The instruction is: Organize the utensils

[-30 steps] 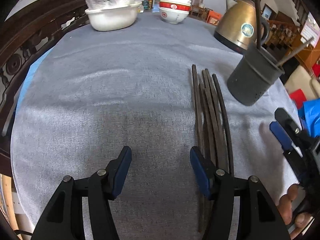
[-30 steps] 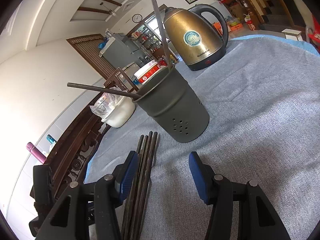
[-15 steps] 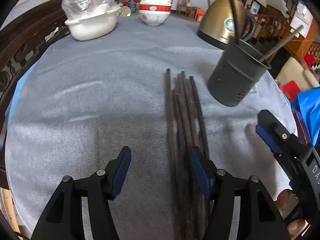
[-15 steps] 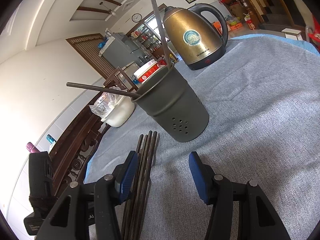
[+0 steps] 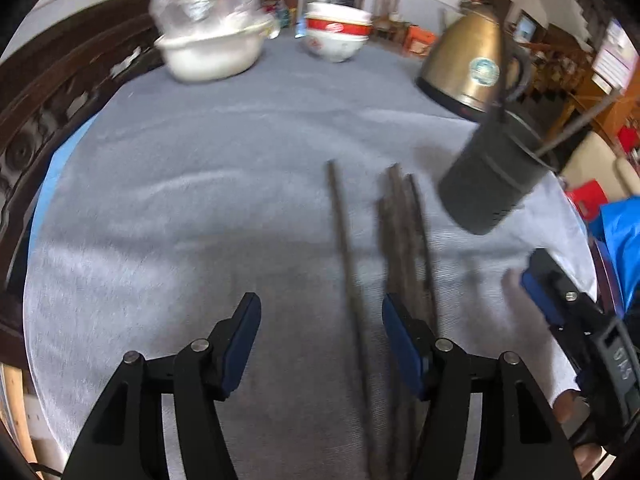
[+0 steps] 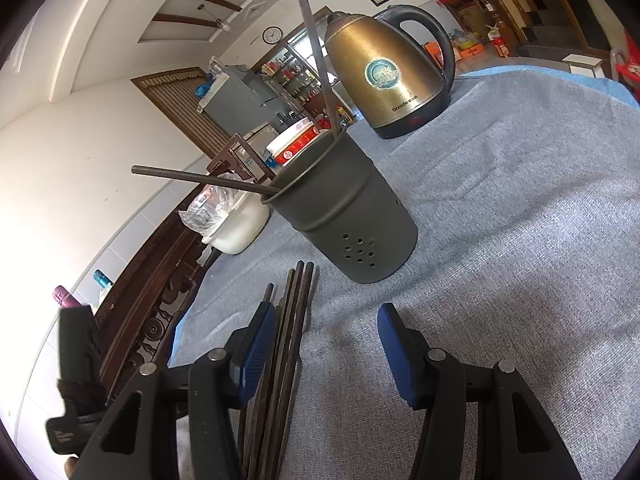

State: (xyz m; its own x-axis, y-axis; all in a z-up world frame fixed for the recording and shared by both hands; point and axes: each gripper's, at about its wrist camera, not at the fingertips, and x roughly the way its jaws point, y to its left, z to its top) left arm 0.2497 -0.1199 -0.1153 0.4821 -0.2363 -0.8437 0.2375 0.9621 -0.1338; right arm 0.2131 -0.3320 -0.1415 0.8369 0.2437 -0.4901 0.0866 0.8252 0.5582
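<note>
The step in hand looks like picking one chopstick out of the loose row so it can go into the holder, where two sticks already lean.

The left gripper [image 5: 320,344] hangs over the grey woven tablecloth [image 5: 180,208] with its blue-padded jaws apart and nothing pressed between them. A single dark, thin wooden chopstick [image 5: 346,264] lies on the cloth, running lengthwise through the gap and nearer the right pad than the left, touching neither as far as the blurred view shows. The remaining bundle of dark chopsticks [image 5: 404,240] lies just beyond the right finger's outer side, partly passing under it. Ahead of the fingers and off to their right stands the dark grey cylindrical utensil holder with drain holes [image 5: 492,184].

The right gripper [image 6: 326,344] is likewise spread wide and empty. In its view the bundle lies beside and under its left finger, not between the pads, and the holder stands just ahead of the fingertips, slightly left of centre.

The next move, I judge, calls for the left gripper to settle lower, centre the lone stick and close squarely without catching the bundle.
</note>
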